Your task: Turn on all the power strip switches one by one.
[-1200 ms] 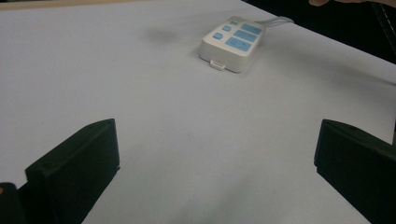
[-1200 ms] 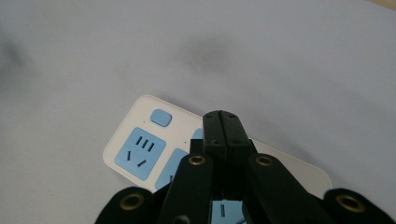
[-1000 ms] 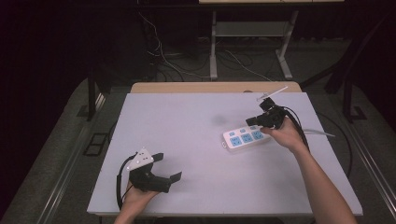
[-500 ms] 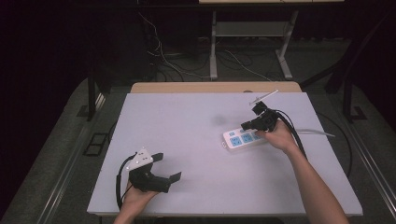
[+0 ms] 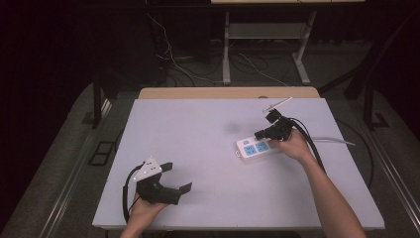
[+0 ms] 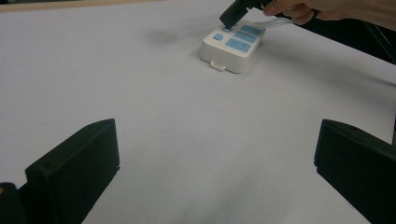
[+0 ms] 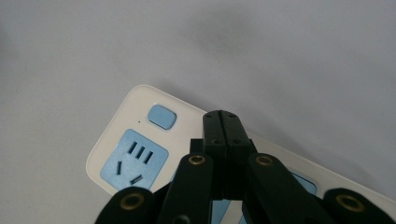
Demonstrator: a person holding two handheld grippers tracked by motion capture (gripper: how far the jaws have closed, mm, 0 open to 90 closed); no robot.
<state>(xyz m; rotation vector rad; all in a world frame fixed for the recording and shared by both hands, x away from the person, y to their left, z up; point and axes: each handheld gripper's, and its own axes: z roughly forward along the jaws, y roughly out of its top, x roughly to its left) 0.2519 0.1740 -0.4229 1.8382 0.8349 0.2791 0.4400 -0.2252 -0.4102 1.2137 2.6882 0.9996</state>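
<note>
A: Power strip [image 5: 258,147] is seen flat on the table [image 5: 208,198], right of centre, blue switch [image 7: 161,116] at its near-left end.

B: R gripper [image 5: 261,133] state?

A: Jaws are pressed together, nothing held; tip is poised just beside the switch, prob. so it can be pushed.

B: L gripper [image 5: 176,179]?

A: Parked near front-left edge, jaws spread wide, empty, well apart from the strip, kept out of the way.

Power strip: the white plastic power strip with blue sockets [image 7: 135,140] runs off the bottom and right edges in the right gripper view, its middle sockets covered by the right tool [image 7: 226,122].
Strip's far end: in the high view, hidden under the hand.
Left tool [image 6: 215,154]: both black jaws cut off by the bottom edge.
</note>
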